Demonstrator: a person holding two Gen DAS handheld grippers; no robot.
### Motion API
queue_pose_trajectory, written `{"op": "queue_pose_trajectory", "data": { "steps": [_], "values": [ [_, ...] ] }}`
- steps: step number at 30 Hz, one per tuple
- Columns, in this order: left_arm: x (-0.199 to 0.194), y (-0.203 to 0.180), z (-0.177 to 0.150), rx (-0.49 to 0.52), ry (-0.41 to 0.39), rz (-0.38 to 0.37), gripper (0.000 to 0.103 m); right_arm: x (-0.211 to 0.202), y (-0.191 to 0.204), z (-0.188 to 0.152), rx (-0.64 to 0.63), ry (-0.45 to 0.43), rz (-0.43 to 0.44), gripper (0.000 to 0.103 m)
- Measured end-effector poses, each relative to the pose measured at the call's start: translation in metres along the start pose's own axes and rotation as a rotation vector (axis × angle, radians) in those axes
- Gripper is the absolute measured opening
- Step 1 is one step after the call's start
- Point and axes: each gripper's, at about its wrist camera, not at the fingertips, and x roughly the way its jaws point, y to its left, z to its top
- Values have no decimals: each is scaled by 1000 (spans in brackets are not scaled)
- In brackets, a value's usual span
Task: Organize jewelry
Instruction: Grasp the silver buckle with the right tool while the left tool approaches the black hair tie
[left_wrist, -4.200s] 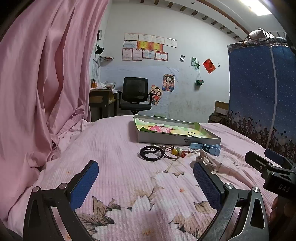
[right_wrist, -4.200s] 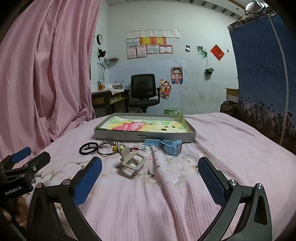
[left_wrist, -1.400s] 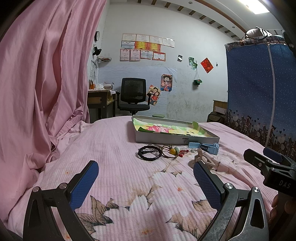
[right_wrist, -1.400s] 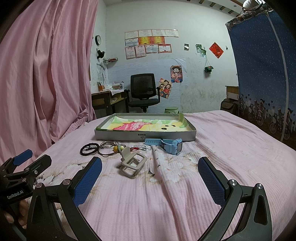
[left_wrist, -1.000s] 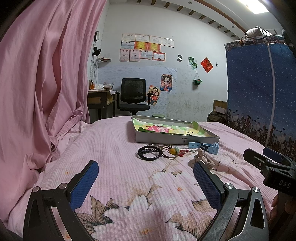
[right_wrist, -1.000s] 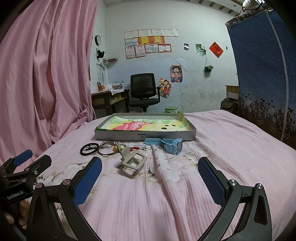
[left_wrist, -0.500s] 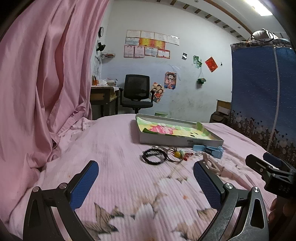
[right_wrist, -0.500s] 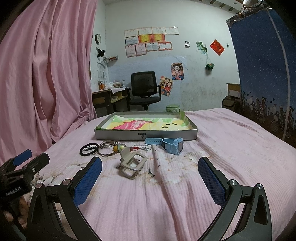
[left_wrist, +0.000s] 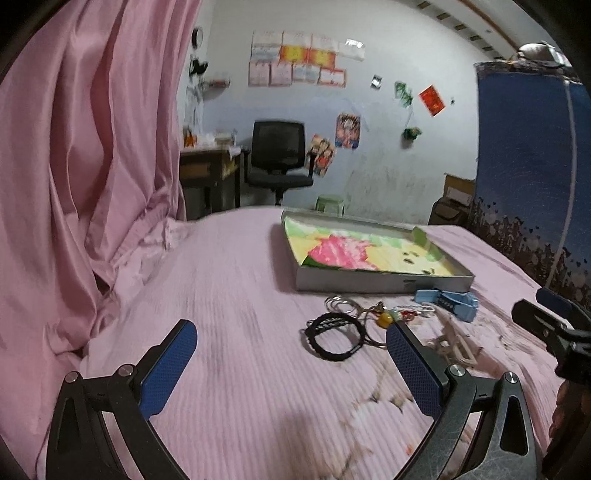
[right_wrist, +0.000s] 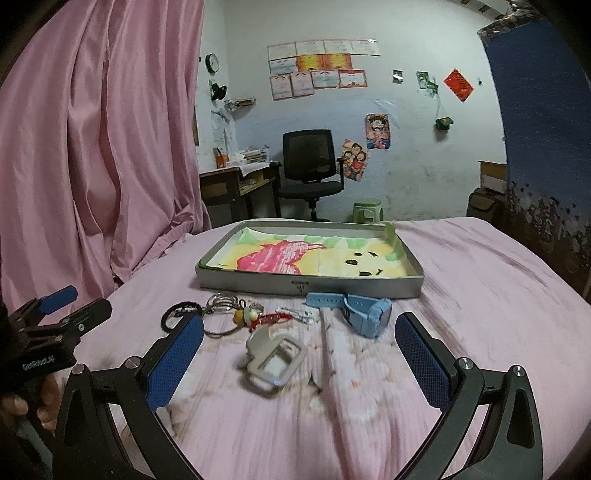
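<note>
Ahead, the grey tray (right_wrist: 310, 286) with its picture lining is seen crosswise on the pink bed, the jewelry strewn just before its near wall. The pale watch (right_wrist: 275, 356) lies dead ahead of the right gripper (right_wrist: 299, 363), spread wide and empty; the black bracelet (left_wrist: 332, 336) lies ahead-right of the equally wide left gripper (left_wrist: 291, 363).

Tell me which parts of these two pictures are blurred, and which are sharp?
Left wrist view: bedsheet, tray and black bracelet smeared, fingers sharp. Right wrist view: grey buckle and near sheet blurred; tray and far wall clearer.
</note>
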Motion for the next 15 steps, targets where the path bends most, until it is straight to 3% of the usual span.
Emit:
{"op": "queue_pose_trajectory", "data": {
  "steps": [8,15],
  "values": [
    [43,8,0,-40,166,-11,103,36,1,0,-6,123,24,102],
    [60,4,-1,-19,242,-38,103,63,2,-11,-11,246,57,102]
  ]
}}
